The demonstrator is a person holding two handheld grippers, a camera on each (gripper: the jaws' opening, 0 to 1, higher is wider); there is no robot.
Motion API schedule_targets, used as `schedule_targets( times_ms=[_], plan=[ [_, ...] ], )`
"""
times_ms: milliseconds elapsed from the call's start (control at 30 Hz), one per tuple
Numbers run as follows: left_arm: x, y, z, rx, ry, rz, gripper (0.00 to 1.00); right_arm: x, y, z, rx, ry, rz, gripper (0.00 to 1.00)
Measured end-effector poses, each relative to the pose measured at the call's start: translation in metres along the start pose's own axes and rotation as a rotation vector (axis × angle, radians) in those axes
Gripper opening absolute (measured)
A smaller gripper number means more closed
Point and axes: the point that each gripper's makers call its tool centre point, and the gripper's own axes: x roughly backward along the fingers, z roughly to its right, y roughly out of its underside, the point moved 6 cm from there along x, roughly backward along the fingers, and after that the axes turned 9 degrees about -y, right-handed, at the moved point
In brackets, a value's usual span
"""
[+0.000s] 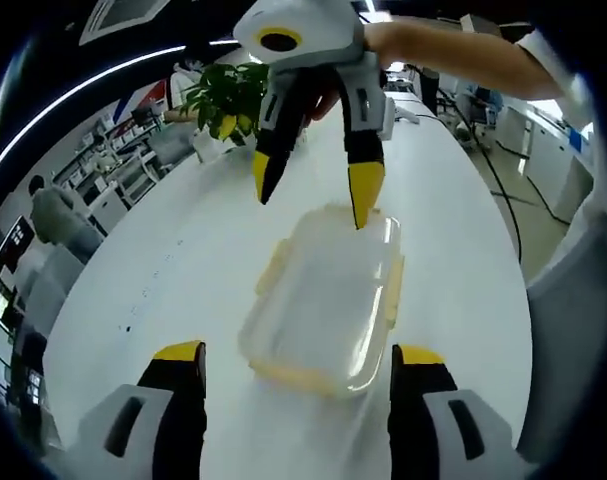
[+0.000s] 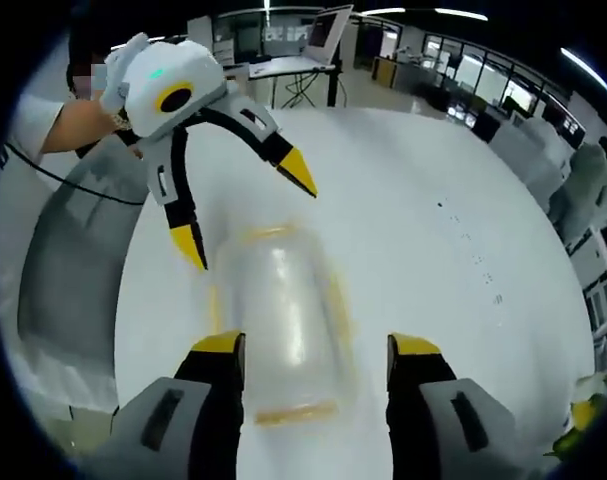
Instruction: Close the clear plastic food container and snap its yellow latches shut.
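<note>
Container of clear plastic, lid on, lying flat on white table, near its middle. Yellow latches visible along the long sides and at the near short end; whether any is snapped down cannot be told from the left gripper view, and in the right gripper view the container blurs too much to judge.

Right gripper coming in from the far end, jaws spread wide, one yellow tip just at the far rim, the other hanging off to the side above bare table. Left gripper likewise spread, one tip close beside a corner, the other well clear. Nothing pinched by either.

Farther out: potted plant at the table's far end, office furniture beyond.

Risks, as a judgement: light box on a smooth top, so pressing one latch without bracing the opposite side likely skids or tips it. Lid possibly not seated all round, so a latch forced over a raised edge could pop off or leave a corner open.
</note>
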Motion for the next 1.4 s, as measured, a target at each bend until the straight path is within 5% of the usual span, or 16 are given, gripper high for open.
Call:
schedule_targets(
  times_ms=[133, 967, 1400],
  plan=[
    [-0.003, 0.0, -0.001, 0.016, 0.026, -0.005, 0.73, -0.002, 0.011, -0.008, -0.008, -0.012, 0.001, 0.64],
    [-0.034, 0.001, 0.008, -0.042, 0.115, -0.051, 0.78, -0.023, 0.054, -0.015, -0.014, -0.059, -0.085, 0.77],
    [-0.038, 0.007, 0.011, -0.064, 0.168, -0.043, 0.72, -0.029, 0.063, -0.01, 0.008, -0.064, -0.122, 0.74]
  ],
)
